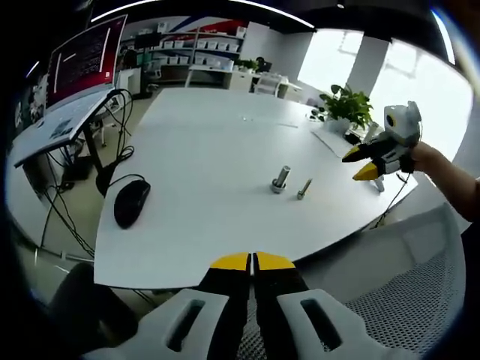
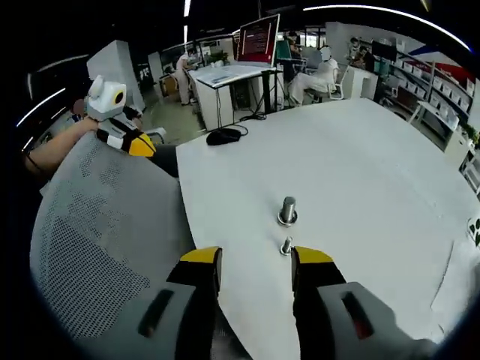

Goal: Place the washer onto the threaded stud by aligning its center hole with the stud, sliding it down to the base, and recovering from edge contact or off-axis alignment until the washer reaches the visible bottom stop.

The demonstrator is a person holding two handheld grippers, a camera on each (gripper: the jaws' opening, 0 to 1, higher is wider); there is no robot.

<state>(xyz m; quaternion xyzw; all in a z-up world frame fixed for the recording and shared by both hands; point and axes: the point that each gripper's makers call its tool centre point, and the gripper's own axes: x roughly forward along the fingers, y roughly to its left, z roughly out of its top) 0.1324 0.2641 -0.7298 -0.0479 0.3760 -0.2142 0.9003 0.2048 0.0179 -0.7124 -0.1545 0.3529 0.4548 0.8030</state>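
A threaded metal stud point(image 1: 280, 178) point(image 2: 287, 208) stands upright on the white table point(image 1: 202, 150) point(image 2: 360, 165). A wider metal ring sits around its foot; I cannot tell whether that is the washer or the stud's base. Beside it lies a smaller bolt point(image 1: 304, 188) point(image 2: 286, 245). My left gripper point(image 1: 253, 261) is shut with nothing visible between its yellow tips, held back over the table's near edge; it also appears at the upper left of the right gripper view point(image 2: 139, 142). My right gripper point(image 2: 256, 259) is open and empty, just short of the small bolt, and hangs at the table's right side point(image 1: 364, 163).
A black mouse point(image 1: 131, 202) point(image 2: 223, 136) with its cable lies near the table's edge. A grey mesh chair back point(image 2: 97, 240) point(image 1: 405, 300) stands at the table's side. A monitor on a desk point(image 1: 82, 60) point(image 2: 257, 39) and a potted plant point(image 1: 346, 105) stand further off.
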